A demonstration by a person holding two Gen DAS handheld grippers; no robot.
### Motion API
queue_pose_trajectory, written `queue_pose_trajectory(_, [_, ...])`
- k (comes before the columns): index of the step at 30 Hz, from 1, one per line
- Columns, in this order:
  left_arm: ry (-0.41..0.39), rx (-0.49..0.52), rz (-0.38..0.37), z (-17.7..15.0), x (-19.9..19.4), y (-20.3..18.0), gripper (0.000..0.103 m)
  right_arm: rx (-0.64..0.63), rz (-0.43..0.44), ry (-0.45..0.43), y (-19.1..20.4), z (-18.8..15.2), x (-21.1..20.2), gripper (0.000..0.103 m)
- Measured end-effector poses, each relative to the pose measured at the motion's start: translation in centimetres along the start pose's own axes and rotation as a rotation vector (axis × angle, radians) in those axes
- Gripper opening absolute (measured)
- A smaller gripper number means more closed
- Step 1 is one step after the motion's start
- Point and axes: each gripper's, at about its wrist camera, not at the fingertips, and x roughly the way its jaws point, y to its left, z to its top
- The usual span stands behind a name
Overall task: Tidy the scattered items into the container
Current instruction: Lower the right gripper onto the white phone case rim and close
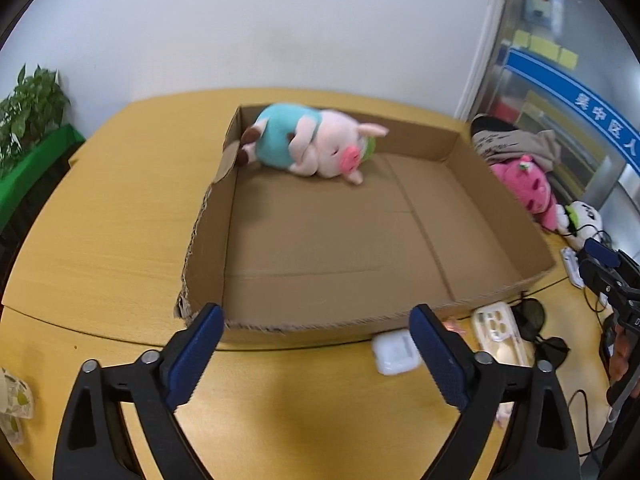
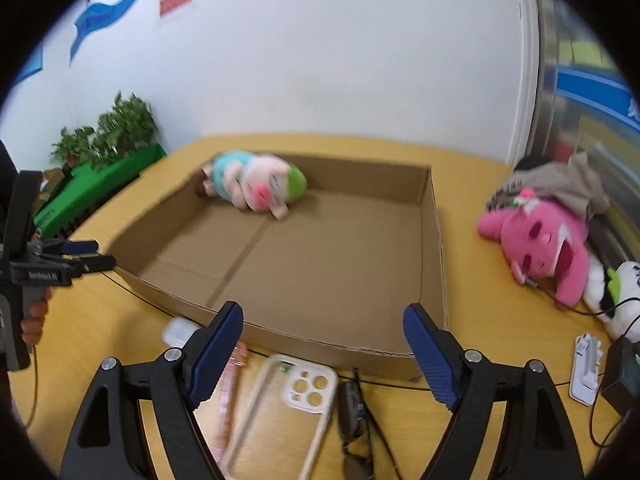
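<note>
A shallow cardboard box (image 1: pixel 208 240) (image 2: pixel 434 248) lies on the yellow table. Inside, in its far left corner, a pig plush in a teal shirt (image 1: pixel 312 144) (image 2: pixel 256 188) lies on its side. My left gripper (image 1: pixel 316 320) hangs open and empty over the box's near left wall. My right gripper (image 2: pixel 324 316) is open and empty over the near right wall. Before the box lie a cream phone case (image 2: pixel 296 400) (image 1: pixel 498 332), sunglasses (image 2: pixel 352 404) (image 1: pixel 536 324), a white earbud case (image 1: pixel 394 352) (image 2: pixel 178 330) and a pink strip (image 2: pixel 230 392). A pink plush (image 2: pixel 548 248) (image 1: pixel 524 188) and a white plush (image 2: pixel 628 280) lie right of the box.
A heap of beige clothing (image 2: pixel 560 184) sits behind the pink plush. A white charger-like item (image 2: pixel 586 364), a black adapter (image 2: pixel 622 372) and cables lie at the right edge. A green planter (image 1: pixel 32 152) stands off the table's left. A patterned bag (image 1: pixel 12 404) lies near left.
</note>
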Motion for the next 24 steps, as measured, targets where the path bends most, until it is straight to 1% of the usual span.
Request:
queue_pose_trajectory(3, [-0.031,0.018,0.003,-0.9,-1.4,-1.2,0.101,0.014,0.035,-0.023,1.4,-0.8,-1.5,0.084])
queue_pose_trajectory(5, [-0.043,0.030,0.010,-1.4,-2.0,-1.9,0.102,0.018,0.050,-0.016,2.3,-1.9,-1.8,0.083])
queue_pose_trajectory(7, [-0.043,0.019,0.003,-1.9,-2.2,-2.4,0.102,0.022,0.053,-0.003,3.0,-2.9,-1.6,0.084])
queue_pose_trajectory(10, [-0.034,0.017,-0.016,-2.9,-2.2,-3.1,0.102,0.048,0.075,0.036,3.4,-4.5,-1.0,0.084])
queue_pose_trajectory(14, [-0.011,0.006,-0.041,-4.0,-1.8,-3.9,0.102,0.074,0.085,0.092,3.1,-6.6,-0.3,0.083])
queue_pose_trajectory(19, [0.023,0.014,-0.095,-5.2,-1.0,-5.5,0.102,0.089,0.097,0.146,2.4,-9.0,-0.1,0.083])
queue_pose_trajectory(24, [0.062,0.029,-0.142,-5.7,0.2,-7.6,0.102,0.099,0.093,0.245,2.0,-11.4,1.5,0.083])
